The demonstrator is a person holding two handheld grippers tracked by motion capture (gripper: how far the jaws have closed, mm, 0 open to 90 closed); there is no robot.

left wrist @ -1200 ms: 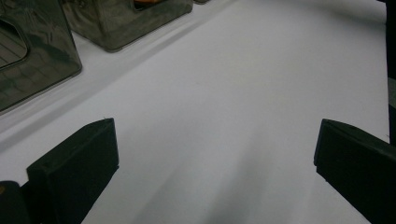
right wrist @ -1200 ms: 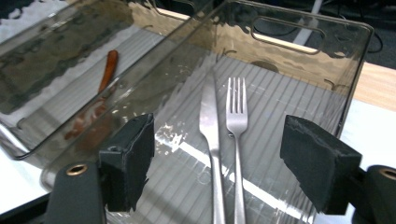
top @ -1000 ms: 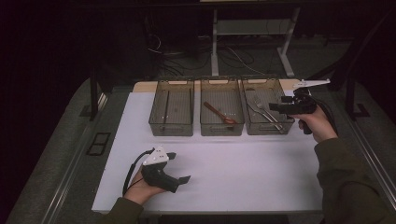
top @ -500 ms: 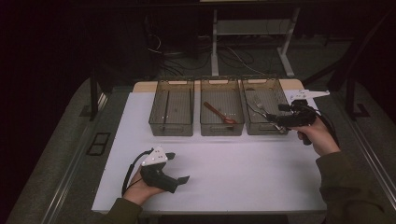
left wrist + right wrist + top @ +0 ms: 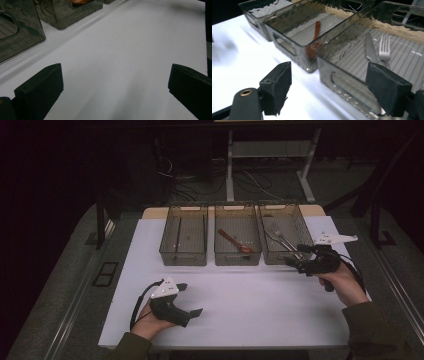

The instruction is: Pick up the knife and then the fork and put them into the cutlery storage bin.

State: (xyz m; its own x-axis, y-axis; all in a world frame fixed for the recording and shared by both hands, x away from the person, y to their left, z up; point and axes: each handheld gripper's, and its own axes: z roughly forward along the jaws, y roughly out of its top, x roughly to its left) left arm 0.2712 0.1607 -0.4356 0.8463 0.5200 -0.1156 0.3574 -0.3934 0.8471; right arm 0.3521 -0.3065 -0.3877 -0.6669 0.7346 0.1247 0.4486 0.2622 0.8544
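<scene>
Right gripper view: right gripper [image 5: 329, 85], jaws wide and empty, faces the fork [image 5: 384, 48]; thin, stiff, slippery metal, best pinched across its handle.

place: lab | signs: white-topped table [image 5: 250, 300], floor cables [image 5: 250, 177], dark surroundings
</scene>
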